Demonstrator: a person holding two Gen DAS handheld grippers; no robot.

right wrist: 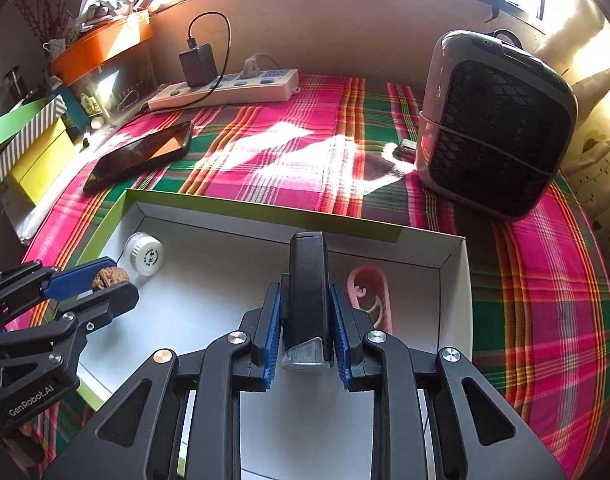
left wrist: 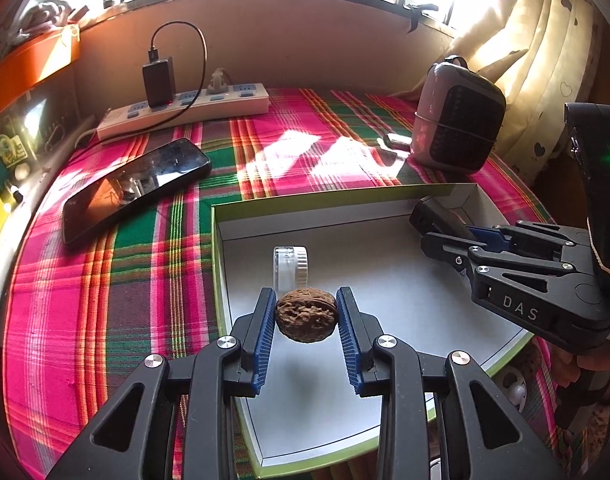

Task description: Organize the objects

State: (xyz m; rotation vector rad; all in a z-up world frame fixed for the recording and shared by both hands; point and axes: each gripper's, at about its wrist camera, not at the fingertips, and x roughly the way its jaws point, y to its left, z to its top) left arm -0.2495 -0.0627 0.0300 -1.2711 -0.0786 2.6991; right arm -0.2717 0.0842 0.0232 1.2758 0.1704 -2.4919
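Observation:
My left gripper (left wrist: 306,312) is shut on a brown walnut (left wrist: 306,314) and holds it above the white floor of a shallow green-rimmed box (left wrist: 329,200). A small clear jar with a white lid (left wrist: 289,266) lies in the box just beyond the walnut. My right gripper (right wrist: 306,304) is shut on a long black device with a clear end (right wrist: 307,292) over the same box (right wrist: 265,210). A pink plastic piece (right wrist: 371,292) lies in the box right of it. The left gripper (right wrist: 101,284) with the walnut (right wrist: 109,277) shows at the left, next to the jar (right wrist: 143,254).
The box sits on a pink and green plaid cloth (left wrist: 145,264). A black phone (left wrist: 133,188) lies at the left, a white power strip with a charger (left wrist: 185,108) at the back, a grey fan heater (right wrist: 497,120) at the right. Boxes (right wrist: 37,152) stack at the far left.

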